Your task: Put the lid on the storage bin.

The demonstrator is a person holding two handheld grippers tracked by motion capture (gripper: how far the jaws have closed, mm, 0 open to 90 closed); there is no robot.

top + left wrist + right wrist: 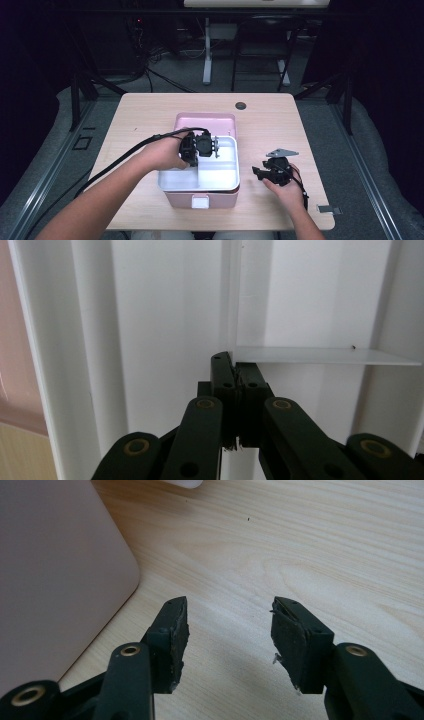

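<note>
While the person's left hand [162,156] reached in over the pink lunch box [200,196], the left claw [216,145] sat down inside the white inner tray [220,179] that rested in the box near the middle of the wooden tabletop [140,112]. Its jaws were pressed tight together, and in the left gripper view their tips [235,371] met right at the end of the thin white divider [325,356] that split the tray into compartments; I could not tell whether they pinched its edge or merely touched it. Behind the tray the pink lid [205,121] lay open. Off to the right, well clear of the box, the right hand [287,189] rested on the tabletop with the right claw [257,173] pointing towards the box, its jaws standing partly apart with nothing between them, only bare wood showing in the gap, and the box's rounded pink corner [60,580] just beside it.
</note>
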